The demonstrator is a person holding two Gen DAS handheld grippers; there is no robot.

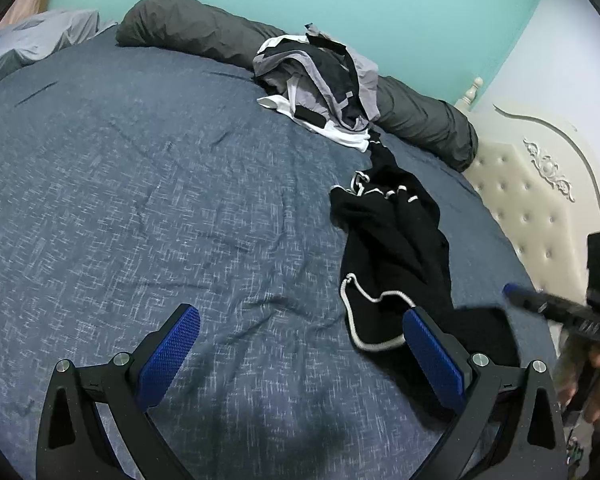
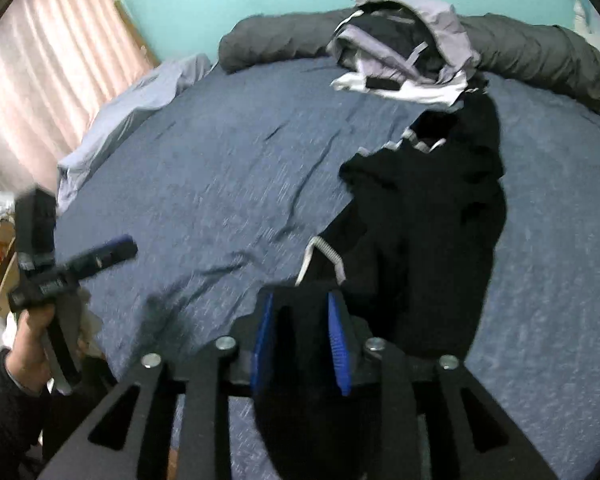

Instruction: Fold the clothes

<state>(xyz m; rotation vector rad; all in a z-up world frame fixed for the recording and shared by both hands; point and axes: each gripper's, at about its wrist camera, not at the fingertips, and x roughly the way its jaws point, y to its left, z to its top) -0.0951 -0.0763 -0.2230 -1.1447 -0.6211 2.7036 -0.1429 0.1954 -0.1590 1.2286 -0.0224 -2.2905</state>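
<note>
Bunching in a long crumpled strip, the black garment point(image 1: 396, 240) lies toward the bed's point(image 1: 140, 184) headboard-side edge; your right gripper point(image 2: 300, 340) has its jaws nipped on the near hem, likely to drag it flat. Your left gripper point(image 1: 300, 360) hangs spread wide, holding nothing, ready for a 2nd corner. Another heap, the grey-and-white clothes point(image 1: 320, 80), waits against the bolster point(image 1: 204, 32).
</note>
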